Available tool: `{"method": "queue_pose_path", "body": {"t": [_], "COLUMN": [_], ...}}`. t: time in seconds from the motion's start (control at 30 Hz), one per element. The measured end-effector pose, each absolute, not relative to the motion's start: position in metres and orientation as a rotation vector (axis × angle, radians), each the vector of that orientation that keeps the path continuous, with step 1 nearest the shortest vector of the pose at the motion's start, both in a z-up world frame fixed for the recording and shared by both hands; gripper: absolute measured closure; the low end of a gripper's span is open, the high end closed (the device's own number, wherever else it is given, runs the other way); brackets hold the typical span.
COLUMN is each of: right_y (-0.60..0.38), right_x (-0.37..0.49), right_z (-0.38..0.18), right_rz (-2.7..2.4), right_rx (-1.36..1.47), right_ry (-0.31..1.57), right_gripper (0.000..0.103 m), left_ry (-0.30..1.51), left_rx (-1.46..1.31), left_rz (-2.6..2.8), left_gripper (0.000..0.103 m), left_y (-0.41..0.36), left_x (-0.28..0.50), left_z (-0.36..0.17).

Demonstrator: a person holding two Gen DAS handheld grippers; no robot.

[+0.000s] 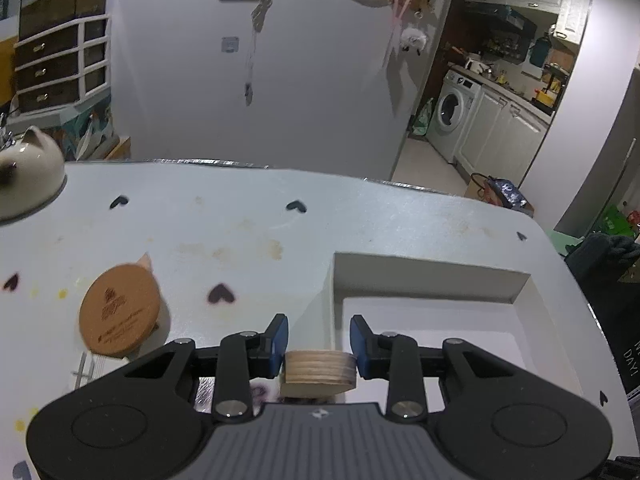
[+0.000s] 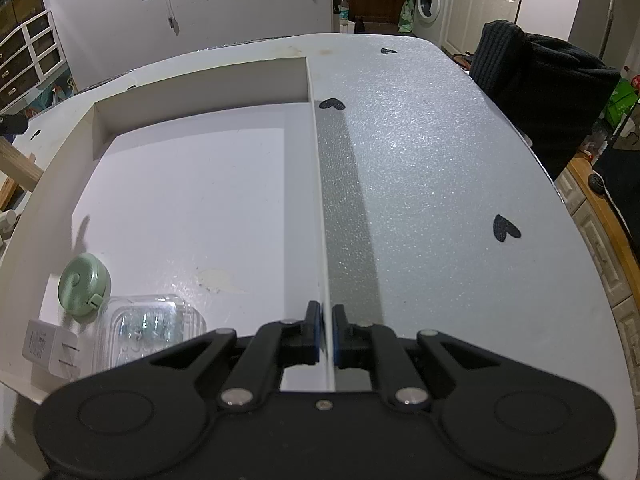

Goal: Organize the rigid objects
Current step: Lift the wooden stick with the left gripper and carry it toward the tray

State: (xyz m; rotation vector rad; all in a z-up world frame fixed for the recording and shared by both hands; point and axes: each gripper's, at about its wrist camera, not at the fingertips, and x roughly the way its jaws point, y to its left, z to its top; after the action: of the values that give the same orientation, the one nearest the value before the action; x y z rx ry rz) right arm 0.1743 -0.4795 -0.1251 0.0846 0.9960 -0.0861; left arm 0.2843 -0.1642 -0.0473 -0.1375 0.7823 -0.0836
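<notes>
The left gripper (image 1: 319, 344) pinches a stack of round wooden discs (image 1: 319, 372) at the white box's (image 1: 432, 276) left wall, a cork coaster (image 1: 119, 314) at nine o'clock, while the right gripper (image 2: 327, 330) clamps the box's right wall (image 2: 320, 200).
</notes>
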Motion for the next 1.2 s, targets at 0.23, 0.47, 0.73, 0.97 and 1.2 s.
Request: {"method": "queue_pose_path", "body": {"t": [0.23,0.47,0.73,0.97,1.2], "right_y": [-0.480,-0.479,-0.478,-0.478,-0.478], "right_x": [0.174,0.174,0.175,0.175,0.175], "right_z": [-0.125,-0.124,-0.124,-0.125,-0.124], "right_rz": [-0.087,-0.088,-0.083,-0.083,-0.082], "right_rx": [0.086,0.079,0.069,0.070,0.070], "right_ry": [0.996,0.996,0.999,0.999,0.999], "right_gripper": [0.095,0.095,0.095,0.095,0.095], "left_ry": [0.836,0.962,1.002,0.987,1.004], "left_rx": [-0.143,-0.138,-0.164,-0.148,-0.089], "left_rz": [-0.103,-0.100,-0.103,-0.130,-0.134], "left_gripper": [0.068,0.081,0.064,0.057,0.056], "left_y": [-0.146,-0.127,-0.124,-0.138,-0.144], "left_x": [0.255,0.212,0.206,0.232,0.251], "left_z": [-0.056,-0.089,-0.113,-0.118,-0.121]}}
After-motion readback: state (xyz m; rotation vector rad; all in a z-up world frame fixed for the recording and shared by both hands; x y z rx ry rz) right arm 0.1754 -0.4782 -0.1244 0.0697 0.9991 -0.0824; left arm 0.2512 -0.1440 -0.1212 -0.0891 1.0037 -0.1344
